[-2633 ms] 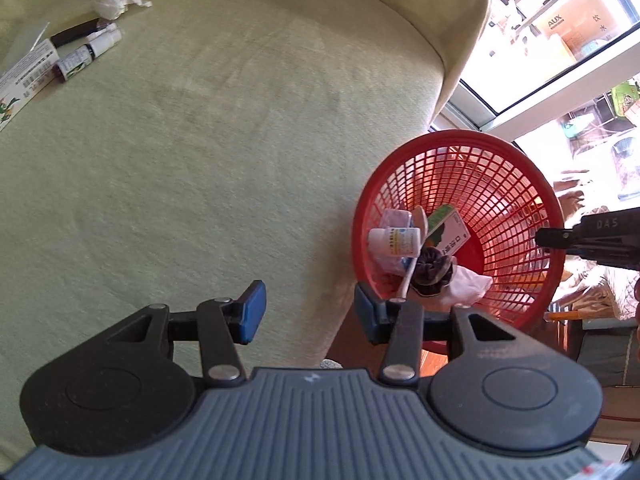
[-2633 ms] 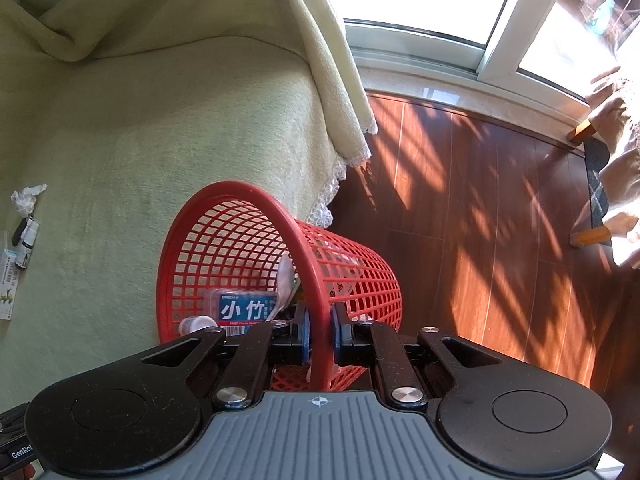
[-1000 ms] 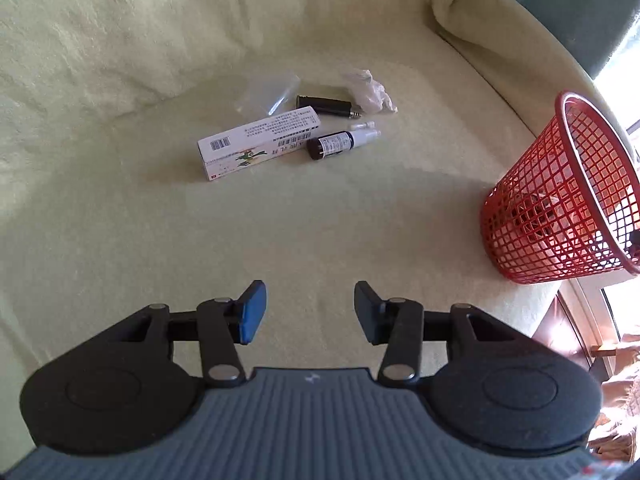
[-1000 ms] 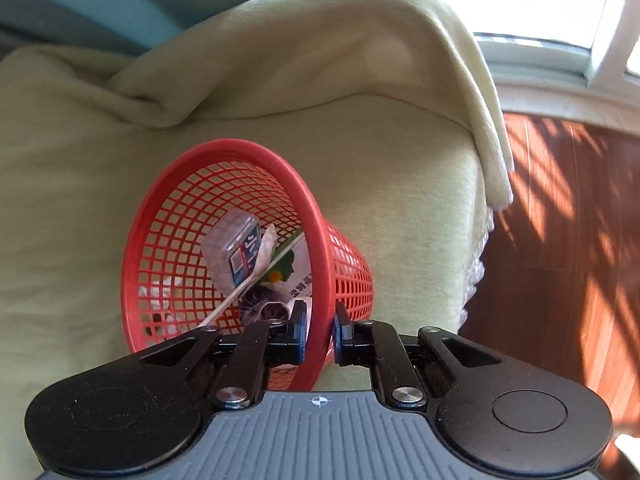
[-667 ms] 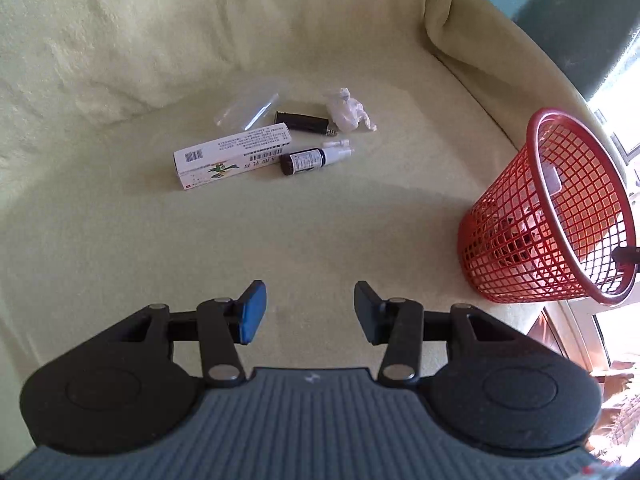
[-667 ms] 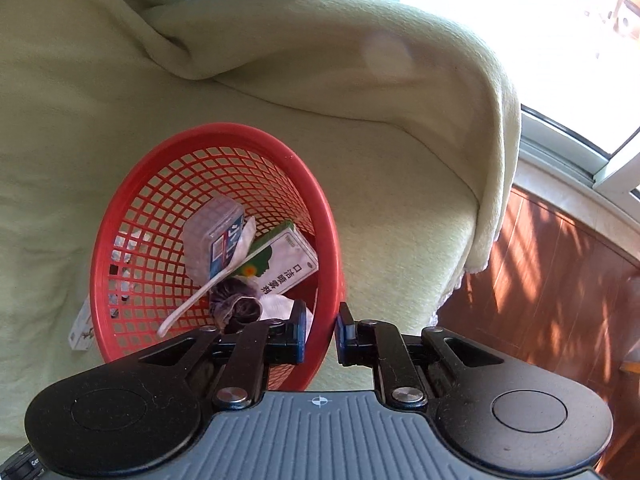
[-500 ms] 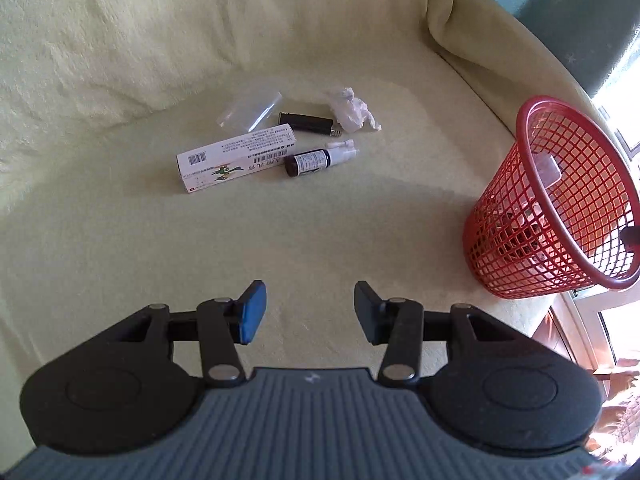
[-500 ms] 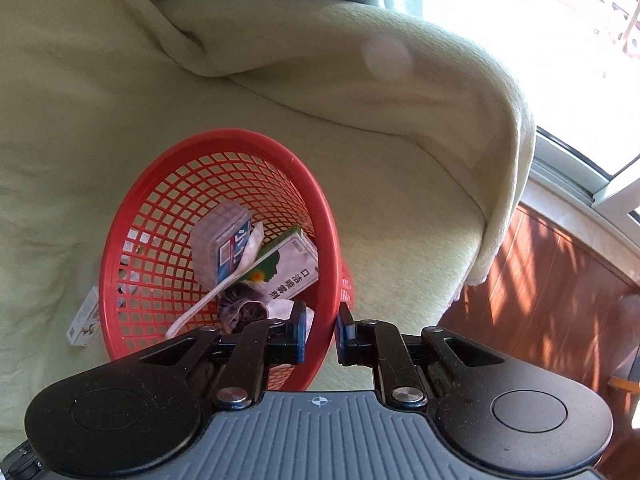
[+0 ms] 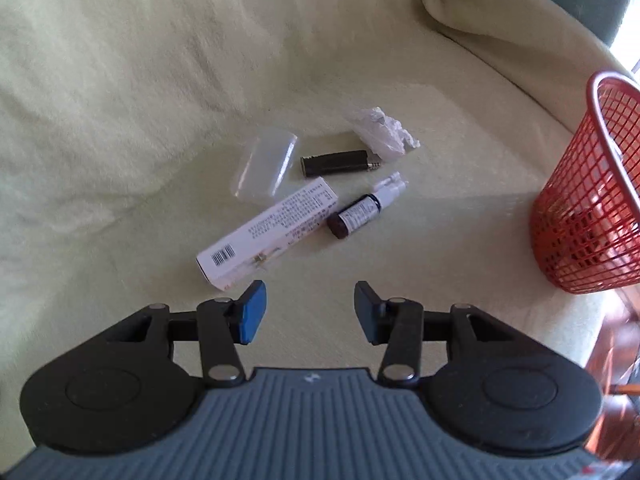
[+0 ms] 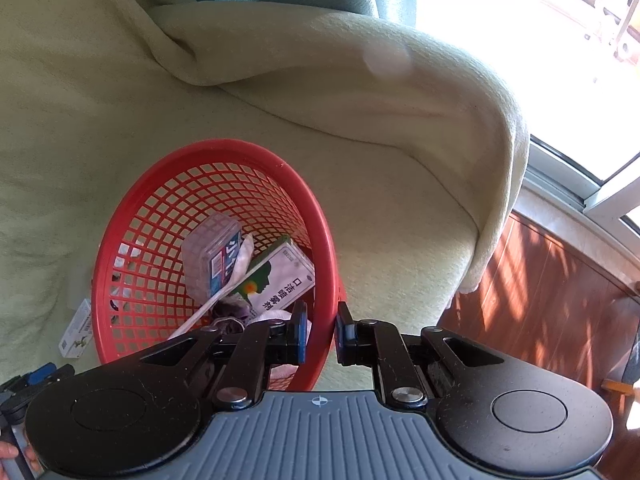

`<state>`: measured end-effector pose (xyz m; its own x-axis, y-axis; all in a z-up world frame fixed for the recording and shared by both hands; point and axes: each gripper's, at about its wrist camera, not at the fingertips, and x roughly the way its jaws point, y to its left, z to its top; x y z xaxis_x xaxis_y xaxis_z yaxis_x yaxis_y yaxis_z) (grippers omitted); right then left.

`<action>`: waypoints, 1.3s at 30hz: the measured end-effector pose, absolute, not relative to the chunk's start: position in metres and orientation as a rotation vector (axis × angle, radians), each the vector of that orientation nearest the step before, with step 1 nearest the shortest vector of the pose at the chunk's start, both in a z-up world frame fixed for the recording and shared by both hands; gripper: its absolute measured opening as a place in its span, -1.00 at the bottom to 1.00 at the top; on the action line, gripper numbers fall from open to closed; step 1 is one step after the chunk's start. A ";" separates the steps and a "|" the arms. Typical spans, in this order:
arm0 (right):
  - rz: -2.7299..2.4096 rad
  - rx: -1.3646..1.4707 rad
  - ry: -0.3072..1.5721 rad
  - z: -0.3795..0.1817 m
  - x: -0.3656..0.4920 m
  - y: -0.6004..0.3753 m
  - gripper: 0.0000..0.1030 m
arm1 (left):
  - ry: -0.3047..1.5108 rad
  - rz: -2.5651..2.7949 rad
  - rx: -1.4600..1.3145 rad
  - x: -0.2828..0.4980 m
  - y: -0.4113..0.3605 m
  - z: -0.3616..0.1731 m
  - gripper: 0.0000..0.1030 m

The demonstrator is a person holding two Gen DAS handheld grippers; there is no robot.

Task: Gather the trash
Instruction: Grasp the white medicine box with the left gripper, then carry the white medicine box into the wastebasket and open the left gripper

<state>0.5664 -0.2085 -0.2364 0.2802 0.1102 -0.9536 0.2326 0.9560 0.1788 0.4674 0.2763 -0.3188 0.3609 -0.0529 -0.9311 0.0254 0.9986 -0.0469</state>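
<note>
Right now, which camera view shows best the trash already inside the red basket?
The right wrist view: it looks into the red basket and shows a green-and-white box inside. The left wrist view shows only the mesh wall from outside.

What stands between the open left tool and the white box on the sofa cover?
Nothing visible does. The left tool is open and empty, and only bare sofa cover lies between it and the near end of the white box. The small brown bottle lies beside the box, toward the red basket.
</note>
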 end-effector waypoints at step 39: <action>-0.042 0.285 1.260 -0.235 0.560 -0.181 -0.80 | 1.312 -0.098 -0.180 0.476 0.215 -0.231 -0.59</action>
